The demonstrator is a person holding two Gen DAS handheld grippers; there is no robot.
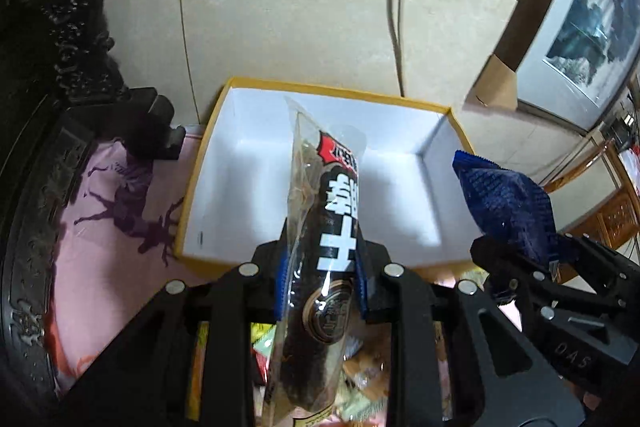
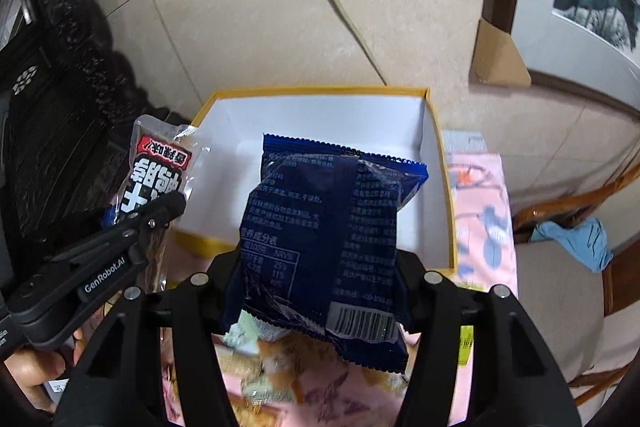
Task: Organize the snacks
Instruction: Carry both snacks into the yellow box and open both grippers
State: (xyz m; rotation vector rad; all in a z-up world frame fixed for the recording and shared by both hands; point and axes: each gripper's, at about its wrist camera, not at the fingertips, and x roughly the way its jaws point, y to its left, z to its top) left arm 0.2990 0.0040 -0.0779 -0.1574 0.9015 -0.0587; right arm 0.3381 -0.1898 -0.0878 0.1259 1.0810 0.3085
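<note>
The left gripper [image 1: 320, 267] jaws clamp a long dark snack packet [image 1: 320, 227], lengthwise toward the yellow box [image 1: 332, 91]; the right gripper [image 2: 316, 267] pinches a blue packet [image 2: 320, 227] (barcode end nearest).

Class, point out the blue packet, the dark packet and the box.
Blue packet [image 2: 320, 227], right wrist view, middle of its back.
Dark packet [image 1: 332, 227], left wrist view, white lettering.
Box [image 1: 400, 187], left wrist view, bare white floor.

1. The dark snack packet [image 1: 320, 247] is running off the left wrist picture's bottom edge.
2. The blue packet [image 2: 320, 243] is hiding part of the box [image 2: 320, 91] floor.
3. Loose snacks [image 2: 276, 359] underneath are showing blurred, their kinds unreadable.
</note>
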